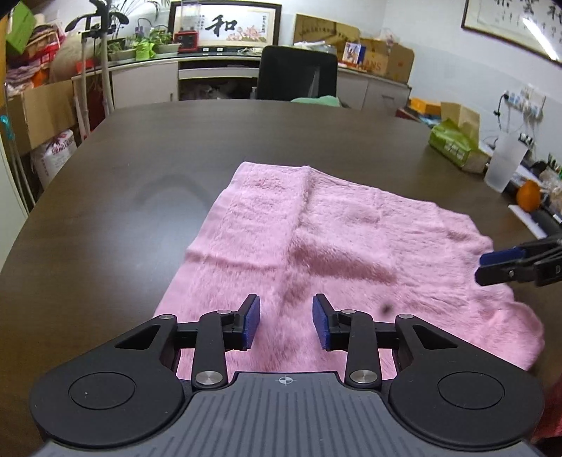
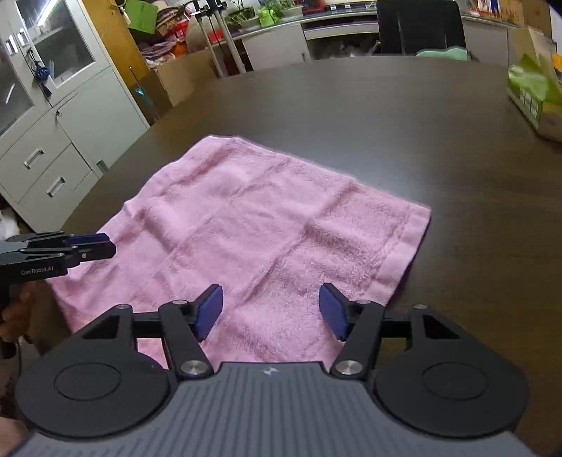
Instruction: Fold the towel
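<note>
The pink towel (image 1: 337,253) lies spread flat on the dark wood tabletop (image 1: 147,147), one layer by the look of it, w/ old crease lines crossing near its middle. No fold made yet, I'd say.

Left gripper (image 1: 286,325) hovers over the towel's near edge, jaws apart, nothing between them. Right gripper (image 2: 270,311) hovers over the near edge too, closer to the towel's hemmed side, jaws apart and wider than the left's. Neither touches the cloth as far as I can tell. In the left wrist view the right one shows at the far right of the towel, side-on.

To do this step well, IMO: each gripper should drop onto its own near corner of the towel, not mid-edge where they sit now, so the edge lifts straight. Pinch only the top layer, close firmly since the terry is thick and soft, then carry both corners together toward the towel's far edge, kept level so the corners meet square. Uneven lift will prob skew the fold.

Tabletop is matte, dark, a faint smear left of the towel. Beyond the towel's far edge: black office chair (image 1: 296,72), a low cabinet w/ plants and a framed calligraphy piece (image 1: 224,26). Right of the towel: green packet (image 1: 453,144), translucent plastic cup (image 1: 504,163), an orange (image 1: 528,195). Left of the towel, off the tabletop: cardboard boxes, grey metal cabinets (image 2: 59,140).
</note>
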The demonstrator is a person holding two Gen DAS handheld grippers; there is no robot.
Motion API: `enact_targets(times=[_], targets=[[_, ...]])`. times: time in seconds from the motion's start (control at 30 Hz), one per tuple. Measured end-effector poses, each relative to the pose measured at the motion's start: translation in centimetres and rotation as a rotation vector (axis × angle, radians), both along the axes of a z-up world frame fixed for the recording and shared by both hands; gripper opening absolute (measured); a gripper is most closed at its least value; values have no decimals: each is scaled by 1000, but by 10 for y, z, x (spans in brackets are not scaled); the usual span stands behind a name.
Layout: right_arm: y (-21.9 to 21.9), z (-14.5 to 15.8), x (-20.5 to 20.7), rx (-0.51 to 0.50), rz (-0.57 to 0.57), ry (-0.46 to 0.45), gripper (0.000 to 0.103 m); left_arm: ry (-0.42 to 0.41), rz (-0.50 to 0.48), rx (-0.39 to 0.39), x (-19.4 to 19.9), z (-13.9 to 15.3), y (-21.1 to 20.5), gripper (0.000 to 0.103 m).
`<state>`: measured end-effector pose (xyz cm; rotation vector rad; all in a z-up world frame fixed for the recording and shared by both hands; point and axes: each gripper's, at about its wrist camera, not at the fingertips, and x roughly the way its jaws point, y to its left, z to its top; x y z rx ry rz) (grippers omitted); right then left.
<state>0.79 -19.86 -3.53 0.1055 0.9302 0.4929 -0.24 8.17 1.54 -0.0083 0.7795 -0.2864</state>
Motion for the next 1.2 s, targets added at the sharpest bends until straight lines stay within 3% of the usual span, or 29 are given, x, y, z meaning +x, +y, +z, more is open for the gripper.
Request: enact_targets(times=[0.23, 0.43, 0.6, 0.73, 0.93, 1.03, 1.2], targets=[[2, -1, 32, -85, -9, -4, 64, -17, -15, 60, 21, -7, -16, 37], [-1, -5, 73, -135, -35, -25, 75, 1, -34, 94, 47, -8, -35, 40], [12, -13, 116, -225, -59, -56, 94, 43, -29, 79, 95, -7, -41, 40], [23, -17, 150, -246, -63, -79, 98, 40, 4, 116, 127, -9, -45, 41], [25, -17, 187, -193, -86, -74, 98, 47, 70, 130, 170, -10, -43, 41], [19, -10, 180, -93, -61, -44, 98, 50, 98, 116, 173, -9, -35, 40], [-7, 5, 145, 121, -8, -13, 97, 30, 102, 55, 145, 2, -17, 42]])
